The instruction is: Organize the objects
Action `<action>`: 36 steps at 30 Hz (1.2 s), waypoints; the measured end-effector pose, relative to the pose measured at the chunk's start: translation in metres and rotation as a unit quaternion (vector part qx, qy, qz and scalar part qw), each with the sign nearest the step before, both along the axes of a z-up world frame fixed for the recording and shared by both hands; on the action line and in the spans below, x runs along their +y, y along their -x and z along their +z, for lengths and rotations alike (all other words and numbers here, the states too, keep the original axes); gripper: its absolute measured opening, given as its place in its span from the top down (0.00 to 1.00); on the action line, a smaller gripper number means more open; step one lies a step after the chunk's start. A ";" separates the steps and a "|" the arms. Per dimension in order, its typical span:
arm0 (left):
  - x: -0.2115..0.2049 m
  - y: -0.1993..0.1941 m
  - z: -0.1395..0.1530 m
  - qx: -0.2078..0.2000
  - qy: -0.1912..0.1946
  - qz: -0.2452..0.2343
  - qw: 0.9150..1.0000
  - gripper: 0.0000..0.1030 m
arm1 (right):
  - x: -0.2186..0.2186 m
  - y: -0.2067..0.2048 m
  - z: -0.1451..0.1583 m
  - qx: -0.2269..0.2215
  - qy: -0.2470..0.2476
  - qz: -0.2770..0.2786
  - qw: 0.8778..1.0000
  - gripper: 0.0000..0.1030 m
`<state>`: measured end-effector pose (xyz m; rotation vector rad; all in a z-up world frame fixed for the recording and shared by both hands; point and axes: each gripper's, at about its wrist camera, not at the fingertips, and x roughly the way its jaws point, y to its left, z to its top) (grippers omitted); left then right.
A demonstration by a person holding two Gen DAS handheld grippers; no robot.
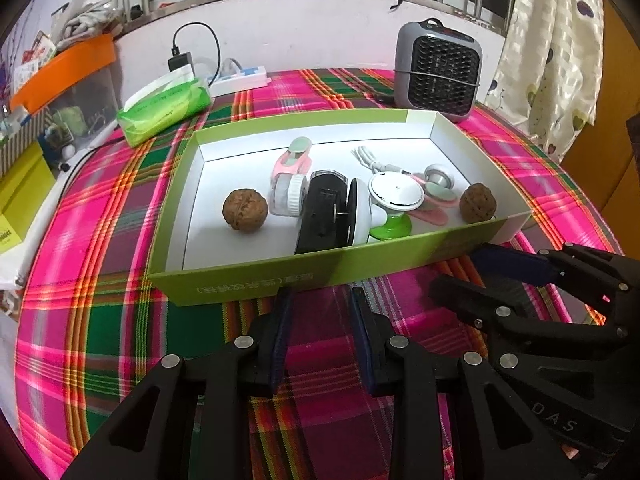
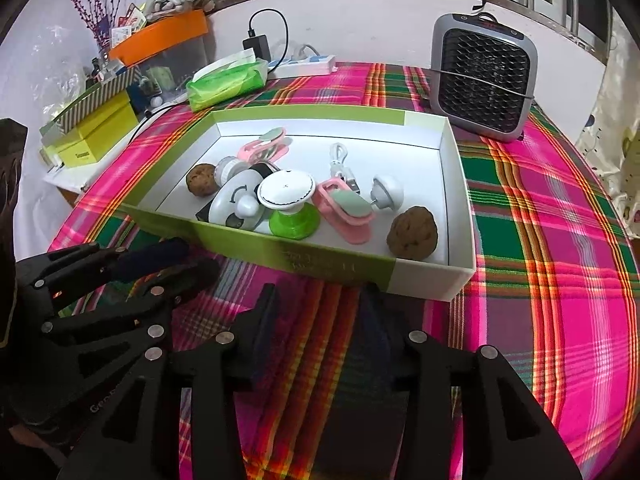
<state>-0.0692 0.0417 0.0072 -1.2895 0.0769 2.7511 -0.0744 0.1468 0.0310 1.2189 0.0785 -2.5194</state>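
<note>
Green box (image 1: pixel 320 276) on plaid cloth (image 1: pixel 100 320), holding two walnuts (image 1: pixel 245 210), clips, a green-based knob (image 1: pixel 394 204). Left gripper (image 1: pixel 322 336) and right gripper (image 2: pixel 320 320) just before near wall, both part-open, empty. Apparently between picks; next: choose item, reach over wall.

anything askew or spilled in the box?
Nothing spilled. In the shallow green-and-white cardboard box, the black-and-white gadget lies tipped on its side, leaning on the white-capped green-based knob; both brown walnuts sit loose.
</note>
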 end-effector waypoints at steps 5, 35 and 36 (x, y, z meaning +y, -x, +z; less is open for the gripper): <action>0.001 0.000 0.000 0.000 0.007 0.002 1.000 0.74 | -0.002 0.000 -0.001 0.001 -0.004 -0.003 1.000 0.57; 0.001 0.000 0.000 0.000 0.007 0.002 1.000 0.73 | -0.003 -0.001 0.000 0.001 -0.005 -0.003 1.000 0.57; 0.001 0.000 0.000 0.000 0.007 0.002 1.000 0.73 | -0.003 -0.001 0.000 0.001 -0.005 -0.003 1.000 0.57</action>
